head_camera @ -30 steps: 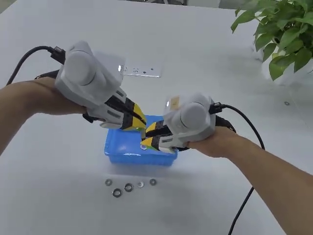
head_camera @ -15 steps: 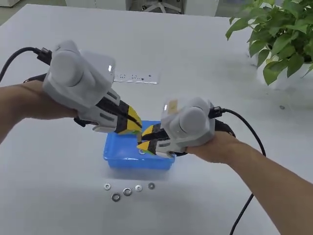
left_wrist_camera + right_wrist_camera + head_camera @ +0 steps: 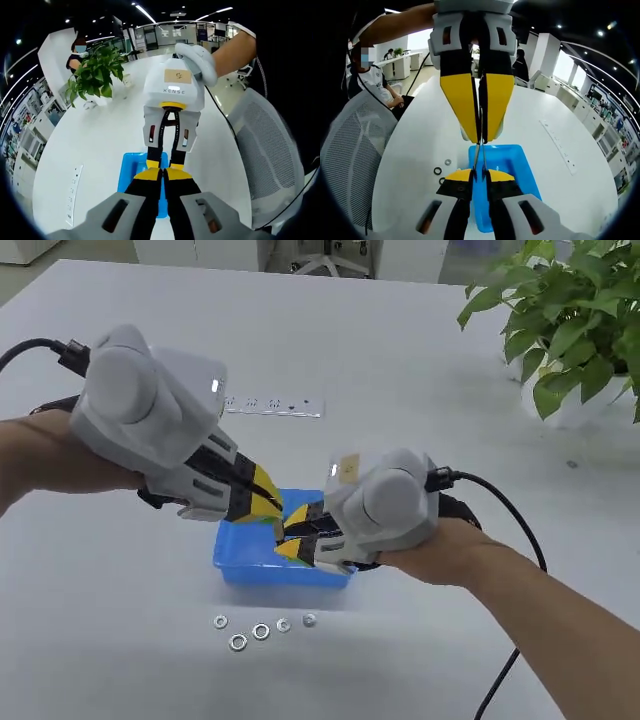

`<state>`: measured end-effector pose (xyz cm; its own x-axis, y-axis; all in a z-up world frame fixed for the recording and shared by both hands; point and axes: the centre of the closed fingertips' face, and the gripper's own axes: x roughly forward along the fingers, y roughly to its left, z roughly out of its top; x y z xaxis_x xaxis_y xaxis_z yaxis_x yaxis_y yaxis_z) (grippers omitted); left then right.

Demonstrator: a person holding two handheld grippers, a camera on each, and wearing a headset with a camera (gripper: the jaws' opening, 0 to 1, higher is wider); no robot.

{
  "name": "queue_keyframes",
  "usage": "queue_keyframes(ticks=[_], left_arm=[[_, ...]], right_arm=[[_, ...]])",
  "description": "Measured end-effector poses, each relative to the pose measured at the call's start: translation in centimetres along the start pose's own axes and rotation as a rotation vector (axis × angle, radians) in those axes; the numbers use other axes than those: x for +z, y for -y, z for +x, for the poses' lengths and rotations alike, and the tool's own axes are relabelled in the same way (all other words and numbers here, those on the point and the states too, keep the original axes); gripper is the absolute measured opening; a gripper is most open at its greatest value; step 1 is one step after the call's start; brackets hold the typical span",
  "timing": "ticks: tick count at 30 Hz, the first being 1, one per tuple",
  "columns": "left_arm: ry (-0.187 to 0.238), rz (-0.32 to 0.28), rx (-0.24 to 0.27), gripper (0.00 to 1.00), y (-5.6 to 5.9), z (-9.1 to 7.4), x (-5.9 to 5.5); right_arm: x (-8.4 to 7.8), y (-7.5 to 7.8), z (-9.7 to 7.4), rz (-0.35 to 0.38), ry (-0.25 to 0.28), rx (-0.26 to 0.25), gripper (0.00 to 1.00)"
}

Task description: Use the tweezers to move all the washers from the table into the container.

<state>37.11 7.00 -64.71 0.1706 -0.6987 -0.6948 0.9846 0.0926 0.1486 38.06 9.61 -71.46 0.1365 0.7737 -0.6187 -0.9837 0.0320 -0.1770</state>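
Left tool (image 3: 268, 503) is pinching the tweezers (image 3: 479, 150), with its yellow pads pressing on the thin metal legs. Right tool (image 3: 290, 540) is facing it nose to nose. Its jaws are sitting nearly together on either side of the tweezers' lower end; can't tell if they're actually gripping. Both tools are hovering over the blue container (image 3: 240, 568). Five washers (image 3: 261, 631) are lying in a loose row on the desk (image 3: 400, 370), near the container's front wall but not touching it. Power strip (image 3: 272, 405) is lying beyond the container. Plant (image 3: 560, 320) is standing at the far right. Cable (image 3: 500, 510) is trailing off the right tool.
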Motion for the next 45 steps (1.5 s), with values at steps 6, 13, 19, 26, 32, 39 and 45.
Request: queue_keyframes(ticks=[6, 13, 19, 26, 32, 39, 45], left_arm=[[-0.013, 0.003, -0.013, 0.06, 1.2, 0.4, -0.4], [-0.026, 0.002, -0.023, 0.06, 2.3, 0.7, -1.0], [-0.037, -0.001, -0.029, 0.06, 3.2, 1.0, -1.6], [-0.049, -0.015, -0.036, 0.06, 4.4, 1.1, -2.7], [-0.063, -0.028, -0.042, 0.06, 5.3, 1.3, -3.7], [-0.08, -0.046, -0.045, 0.06, 6.1, 1.3, -4.7], [-0.093, -0.057, -0.046, 0.06, 6.4, 1.3, -5.3]], right_arm=[[-0.4, -1.2, 0.1, 0.009, -0.001, 0.009, 0.12], [-0.8, -2.3, 0.4, 0.022, 0.0, 0.022, 0.12], [-1.1, -3.4, 0.8, 0.028, 0.0, 0.035, 0.12], [-1.4, -4.7, 1.7, 0.032, -0.004, 0.063, 0.12], [-1.7, -5.7, 2.5, 0.036, -0.007, 0.085, 0.12], [-1.9, -6.6, 3.4, 0.039, -0.012, 0.107, 0.12], [-1.9, -7.0, 4.0, 0.037, -0.014, 0.121, 0.12]])
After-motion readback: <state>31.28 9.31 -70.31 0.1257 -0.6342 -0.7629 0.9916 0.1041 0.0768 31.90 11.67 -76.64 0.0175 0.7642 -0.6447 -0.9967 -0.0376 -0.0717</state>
